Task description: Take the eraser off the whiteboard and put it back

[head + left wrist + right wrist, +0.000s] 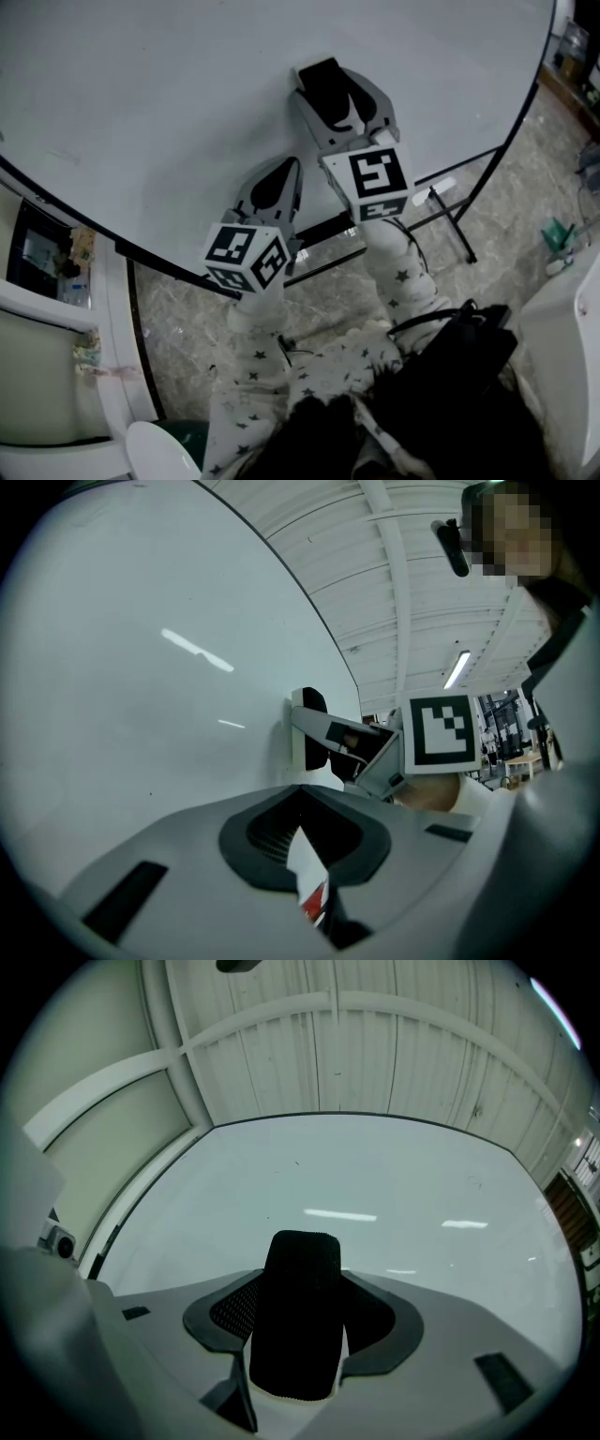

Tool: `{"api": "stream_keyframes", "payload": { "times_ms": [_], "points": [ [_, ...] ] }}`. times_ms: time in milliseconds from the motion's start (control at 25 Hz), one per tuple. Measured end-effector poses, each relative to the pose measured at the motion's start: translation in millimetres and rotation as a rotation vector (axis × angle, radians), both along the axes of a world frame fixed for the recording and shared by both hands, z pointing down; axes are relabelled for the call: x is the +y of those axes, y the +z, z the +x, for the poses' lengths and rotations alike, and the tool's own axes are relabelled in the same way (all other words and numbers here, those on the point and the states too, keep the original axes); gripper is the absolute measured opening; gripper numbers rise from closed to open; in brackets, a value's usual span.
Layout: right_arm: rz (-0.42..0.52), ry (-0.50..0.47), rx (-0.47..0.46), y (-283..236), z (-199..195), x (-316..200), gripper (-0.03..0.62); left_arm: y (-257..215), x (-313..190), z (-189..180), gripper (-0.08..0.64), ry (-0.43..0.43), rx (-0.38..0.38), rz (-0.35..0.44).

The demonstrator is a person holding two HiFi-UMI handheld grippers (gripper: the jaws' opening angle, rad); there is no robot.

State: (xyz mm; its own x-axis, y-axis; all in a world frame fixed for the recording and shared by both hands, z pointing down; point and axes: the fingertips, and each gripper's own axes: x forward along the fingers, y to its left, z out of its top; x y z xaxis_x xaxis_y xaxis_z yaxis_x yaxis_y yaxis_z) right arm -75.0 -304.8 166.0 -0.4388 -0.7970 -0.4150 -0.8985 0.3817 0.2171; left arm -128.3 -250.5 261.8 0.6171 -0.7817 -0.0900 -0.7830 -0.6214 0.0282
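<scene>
- Person's dark garment (441,394) and two star-patterned sleeves (251,375), lowest in the head view; one sleeve leads to each gripper.
- Marker cubes: the left one (248,255) and the right one (375,180), each on the rear of its gripper. The right cube also shows in the left gripper view (439,731).
- Left gripper (284,169): the lower of the two, pointing at the whiteboard (187,112). Its own view (305,832) shows the jaws pressed together, with only a thin white-and-red sliver where they meet.
- Right gripper (330,94): higher and further up the board than the left one. Its jaws (300,1335) pinch the black eraser (298,1316) by its two long sides.
- Eraser (323,86): held upright between the right jaws at the board's face. Seen from the side (312,733), its edge appears to meet the white surface.
- Whiteboard: a broad, bare white panel with a dark rim, filling much of both gripper views (141,696) (375,1185).
- Black stand legs (450,220) and the marbled floor (187,309), beneath the board's lower rim.
- White ribbed ceiling (328,1044), beyond the board's top edge.
</scene>
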Motion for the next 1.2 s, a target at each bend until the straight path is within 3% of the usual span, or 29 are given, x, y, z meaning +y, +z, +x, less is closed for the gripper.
{"api": "stream_keyframes", "payload": {
  "times_ms": [200,400,640,880,1200],
  "points": [
    [-0.02,-0.051,0.0,14,-2,7,0.253,2,0,-2,0.001,-0.011,-0.002,0.011],
    [-0.052,-0.117,-0.01,18,25,24,0.253,-7,7,25,0.002,-0.021,0.007,0.021],
    [-0.097,-0.168,-0.032,34,32,36,0.253,-6,11,27,0.0,-0.037,0.025,0.025],
    [-0.157,-0.201,-0.053,44,78,58,0.253,-8,32,69,0.0,-0.057,0.057,-0.009],
    [-0.232,-0.24,-0.07,70,75,66,0.253,11,42,62,0.0,-0.096,0.047,-0.043]
  ]
}}
